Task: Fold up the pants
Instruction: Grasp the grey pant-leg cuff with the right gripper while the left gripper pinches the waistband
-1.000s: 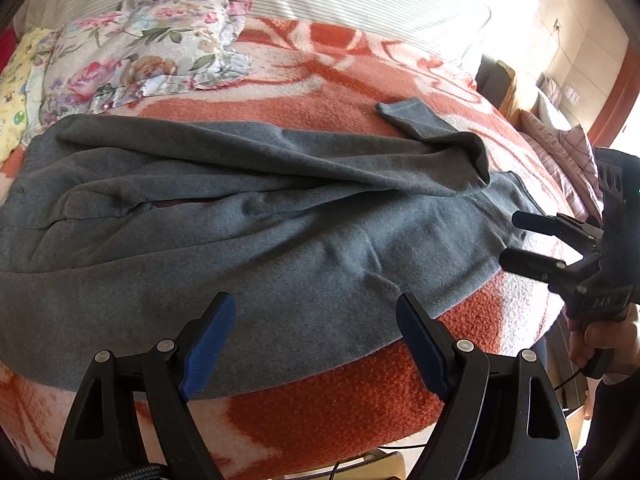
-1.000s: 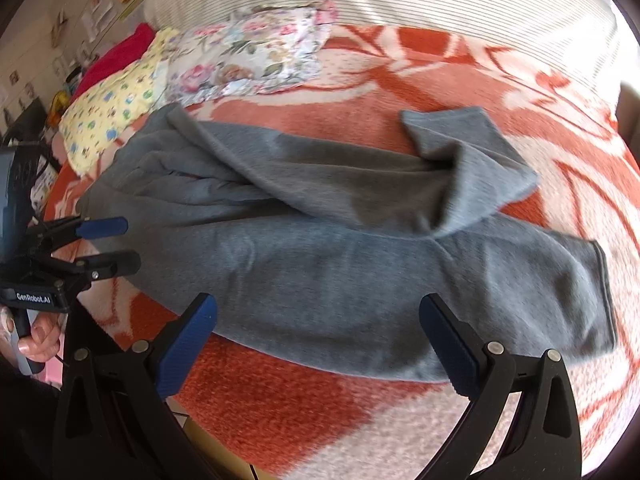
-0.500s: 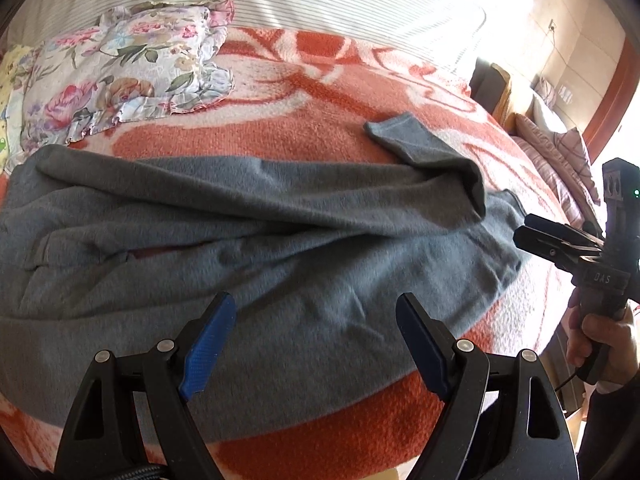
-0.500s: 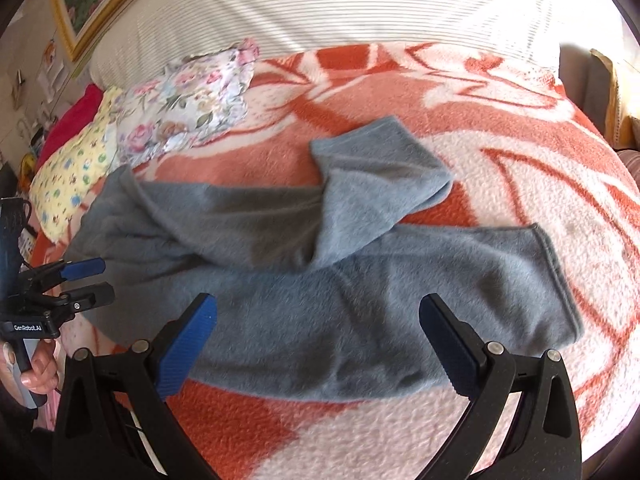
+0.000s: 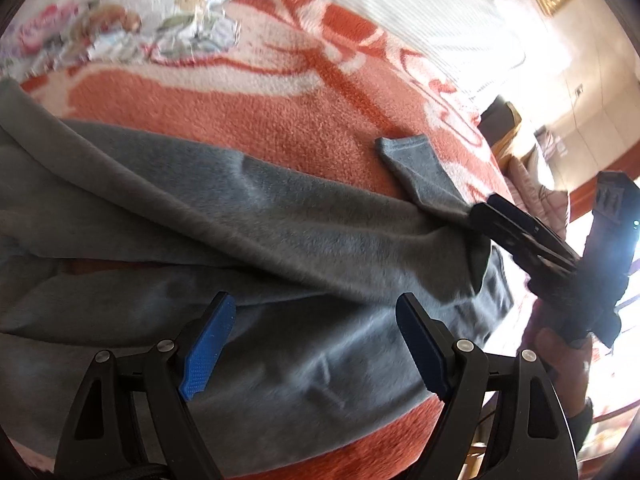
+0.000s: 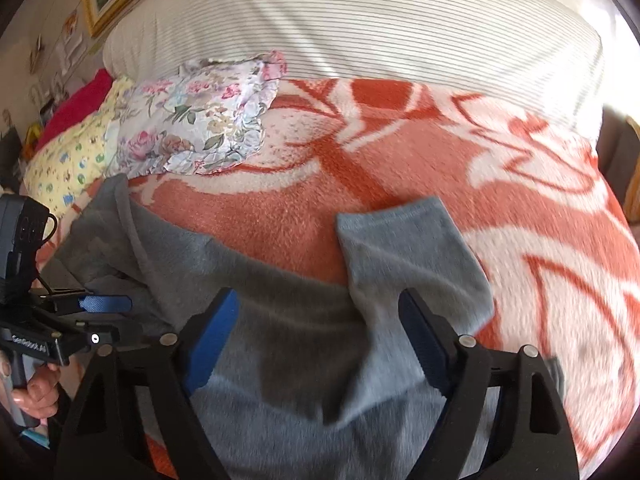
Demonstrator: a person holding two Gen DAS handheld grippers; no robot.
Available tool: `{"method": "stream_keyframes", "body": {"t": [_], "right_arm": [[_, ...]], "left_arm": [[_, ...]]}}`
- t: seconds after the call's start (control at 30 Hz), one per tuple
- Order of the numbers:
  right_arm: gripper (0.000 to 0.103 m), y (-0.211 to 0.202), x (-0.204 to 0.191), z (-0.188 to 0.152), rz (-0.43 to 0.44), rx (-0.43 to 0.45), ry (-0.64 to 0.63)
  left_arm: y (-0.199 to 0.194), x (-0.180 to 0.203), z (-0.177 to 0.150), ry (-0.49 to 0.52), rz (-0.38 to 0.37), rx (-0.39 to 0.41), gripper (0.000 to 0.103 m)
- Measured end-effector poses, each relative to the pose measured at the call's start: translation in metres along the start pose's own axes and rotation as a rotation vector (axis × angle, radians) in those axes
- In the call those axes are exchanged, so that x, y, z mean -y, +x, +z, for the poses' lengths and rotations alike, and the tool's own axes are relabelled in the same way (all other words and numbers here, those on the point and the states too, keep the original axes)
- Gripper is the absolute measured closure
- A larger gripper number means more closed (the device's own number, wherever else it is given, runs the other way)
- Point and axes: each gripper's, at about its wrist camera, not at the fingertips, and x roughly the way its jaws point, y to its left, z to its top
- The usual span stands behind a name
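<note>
Grey fleece pants (image 6: 304, 344) lie spread across the orange-and-white blanket (image 6: 460, 168) on the bed, upper leg's cuff end bent back — probably why both grippers hover at that side. Right gripper (image 6: 318, 340): jaws apart but closing over the bent leg, fabric between them, pads not pressing yet. Left gripper (image 5: 312, 346): jaws wide apart over the lower leg — holding nothing.

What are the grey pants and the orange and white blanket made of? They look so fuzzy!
The grey pants look like soft fleece or brushed knit: the surface is matte and fuzzy, and it bends in thick, rounded folds. The orange and white blanket looks like plush, woolly pile, with a nubbly nap and a pattern that seems woven in. The exact fibre cannot be told by sight.
</note>
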Motion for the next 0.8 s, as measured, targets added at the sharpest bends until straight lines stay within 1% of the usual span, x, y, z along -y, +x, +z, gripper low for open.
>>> {"method": "stream_keyframes", "body": {"t": [0.13, 0.27, 0.3, 0.33, 0.37, 0.4, 0.43, 0.47, 0.5, 0.53, 0.6, 0.73, 0.8], "right_arm": [[0.034, 0.037, -0.002, 0.015, -0.025, -0.078, -0.051], [0.039, 0.075, -0.003, 0.021, -0.071, -0.154, -0.096], [0.044, 0.085, -0.002, 0.021, -0.098, -0.174, -0.102], [0.053, 0.092, 0.001, 0.021, -0.119, -0.188, -0.101], [0.058, 0.098, 0.005, 0.02, -0.133, -0.197, -0.09], [0.068, 0.102, 0.011, 0.019, -0.148, -0.206, -0.07], [0.08, 0.104, 0.017, 0.018, -0.155, -0.204, -0.047], [0.084, 0.101, 0.024, 0.017, -0.148, -0.187, -0.016], [0.091, 0.098, 0.028, 0.016, -0.135, -0.172, 0.014], [0.094, 0.091, 0.034, 0.015, -0.125, -0.147, 0.047], [0.095, 0.075, 0.043, 0.014, -0.117, -0.096, 0.1], [0.095, 0.032, 0.067, 0.015, -0.077, 0.021, 0.219], [0.096, 0.01, 0.077, 0.016, -0.084, 0.073, 0.254]], "left_arm": [[0.018, -0.008, 0.012, -0.065, -0.015, -0.03, 0.02], [0.033, -0.017, 0.022, -0.12, -0.013, -0.045, 0.021], [0.036, -0.019, 0.025, -0.125, -0.004, -0.043, 0.026], [0.037, -0.02, 0.028, -0.126, 0.002, -0.04, 0.03], [0.039, -0.021, 0.031, -0.125, 0.011, -0.039, 0.04], [0.041, -0.022, 0.032, -0.124, 0.02, -0.043, 0.053], [0.045, -0.023, 0.034, -0.123, 0.033, -0.051, 0.062], [0.048, -0.024, 0.035, -0.116, 0.043, -0.059, 0.081], [0.049, -0.024, 0.035, -0.112, 0.041, -0.062, 0.085], [0.051, -0.025, 0.037, -0.106, 0.043, -0.056, 0.085], [0.046, -0.022, 0.036, -0.087, 0.05, -0.033, 0.09], [0.027, -0.017, 0.033, -0.054, 0.051, 0.017, 0.093], [0.011, -0.014, 0.034, -0.044, 0.041, 0.049, 0.093]]}}
